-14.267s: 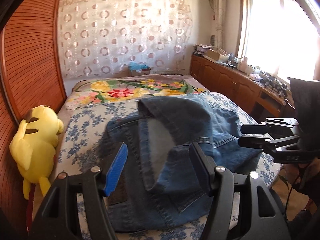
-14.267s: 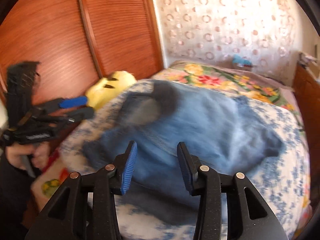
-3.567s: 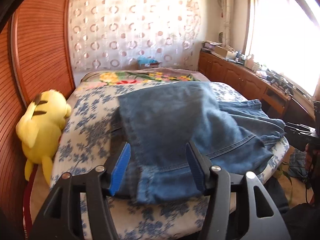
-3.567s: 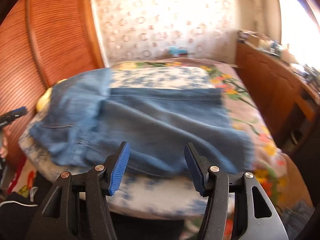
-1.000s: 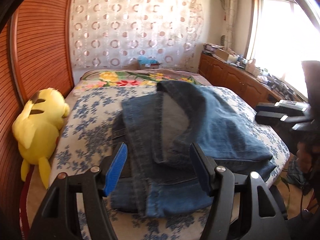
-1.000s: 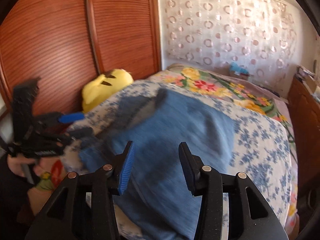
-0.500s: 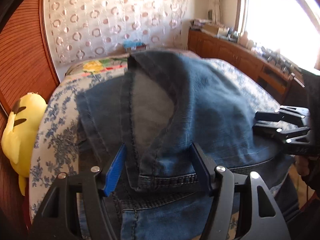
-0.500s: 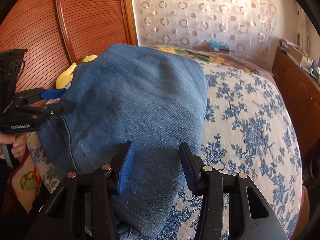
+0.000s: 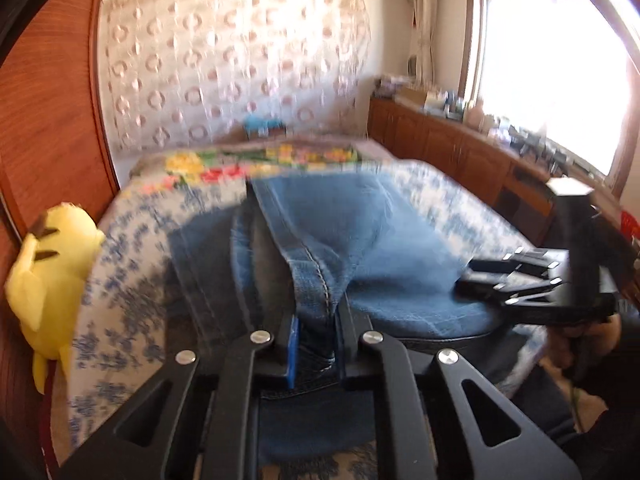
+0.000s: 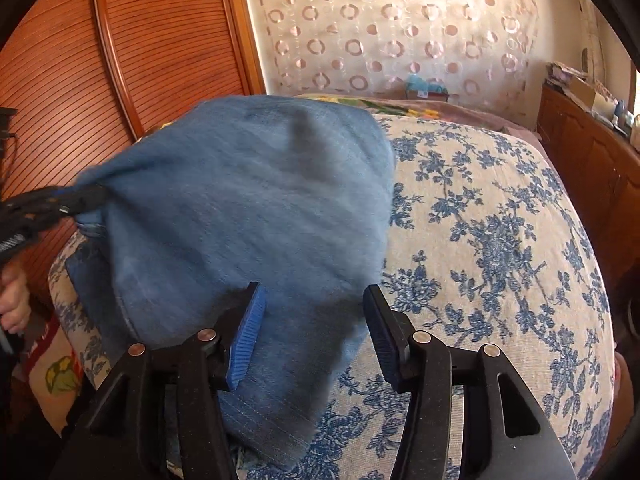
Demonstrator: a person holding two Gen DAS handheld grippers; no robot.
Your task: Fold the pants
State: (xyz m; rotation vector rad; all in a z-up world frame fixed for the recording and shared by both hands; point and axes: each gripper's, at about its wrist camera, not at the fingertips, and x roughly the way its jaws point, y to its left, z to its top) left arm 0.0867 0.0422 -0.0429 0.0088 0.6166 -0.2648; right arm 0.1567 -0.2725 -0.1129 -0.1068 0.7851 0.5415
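left gripper (image 9: 316, 344), lower centre, just clenched on jeans (image 9: 316, 276) hem; right gripper (image 10: 312, 332) angled down, spread over the denim.

The pants (image 9: 360, 240) are blue denim, matt and coarse-woven, with raised stitched seams. Under them the bed (image 10: 500, 220) wears a flat printed cotton cover. At upper left, the wardrobe door (image 10: 140, 60) is ribbed, lightly glossy wood.

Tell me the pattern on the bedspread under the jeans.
Blue flowers on cream bedspread; clearest in the right wrist view.
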